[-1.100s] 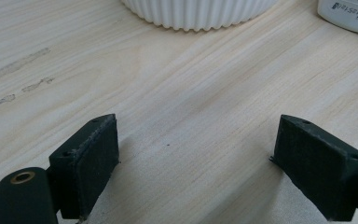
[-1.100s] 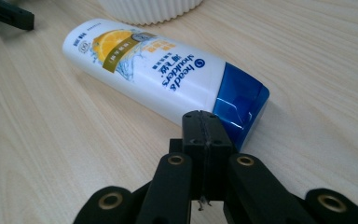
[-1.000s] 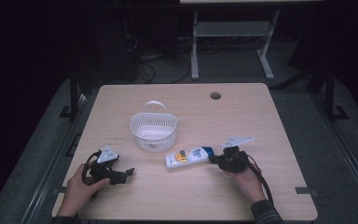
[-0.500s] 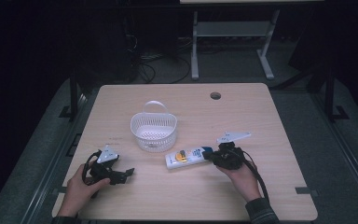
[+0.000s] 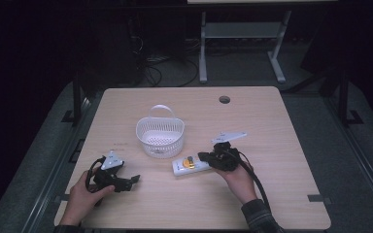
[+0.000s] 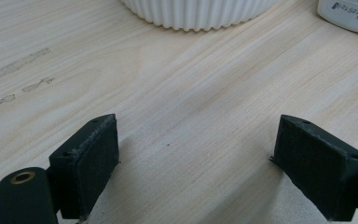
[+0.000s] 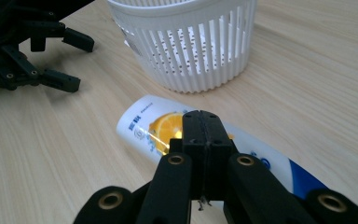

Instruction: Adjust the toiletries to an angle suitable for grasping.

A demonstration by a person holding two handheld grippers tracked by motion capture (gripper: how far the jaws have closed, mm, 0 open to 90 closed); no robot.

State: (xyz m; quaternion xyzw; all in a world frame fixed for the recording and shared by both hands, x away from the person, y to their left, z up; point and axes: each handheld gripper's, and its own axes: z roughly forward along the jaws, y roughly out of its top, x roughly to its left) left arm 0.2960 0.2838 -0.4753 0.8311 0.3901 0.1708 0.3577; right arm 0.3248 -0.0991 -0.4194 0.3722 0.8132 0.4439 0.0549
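**Right gripper shut and empty above the tube: slip and knock risks**

Left gripper [image 5: 135, 180] first: I've got it parked at the near-left of the table [image 5: 291, 145], jaws wide apart with bare wood between them, holding nothing. In the left gripper view the basket's ribbed base [image 6: 198, 14] sits ahead of it. Risk there is low unless I swing that hand inward and clip the basket.

White slotted basket [image 5: 160, 137] is upright mid-table, handle up, looks empty from above. It's light plastic by the look of it, so any nudge probably slides or tips it.

Lotion tube [image 5: 190, 165] with the orange print lies flat on the wood, just near-right of the basket, close to it; I can't tell if they touch.

Right gripper [image 5: 205, 156] is over the tube's right part. In the right gripper view its jaws are pressed together with nothing between them, tips [image 7: 202, 135] hovering over the tube [image 7: 144, 123].

What I see going wrong:
- Jaws are closed, so coming down now would push the tube, not grab it. It could skid left into the basket.
- Tube looks smooth and squashy. A grip near the end may let it droop or squirt out.
- Basket rim is close to the lift path, and a low carry would catch it.
- Cable [image 5: 255, 177] trails behind my right hand and could drag the wrist off line.
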